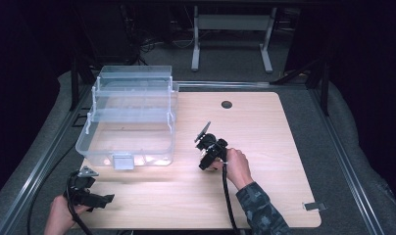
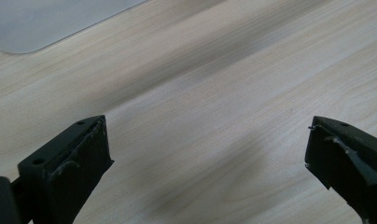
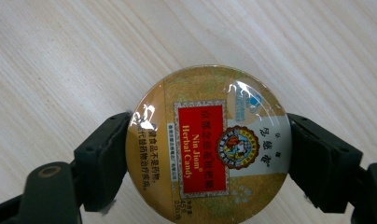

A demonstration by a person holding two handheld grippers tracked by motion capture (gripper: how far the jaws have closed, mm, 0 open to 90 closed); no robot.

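1. The round candy tin (image 3: 209, 144) is held flat between the jaws of the right gripper (image 3: 207, 154), one jaw against each side of its rim; this squeeze is best kept even, since a smooth round rim can be expected to slip if the pressure eases.
2. In the high view the right gripper (image 1: 208, 147) is seen over the wooden surface (image 1: 264, 147), just beside the front right corner of the clear plastic box (image 1: 130, 115), whose tiers stand folded open.
3. If the tin is meant for the box, it is best kept level and lifted clear of the box wall before being lowered.
4. The left gripper (image 1: 90, 193) is held near the front left edge of the surface, its jaws wide apart with nothing between them; it is well placed to steady the box if needed.
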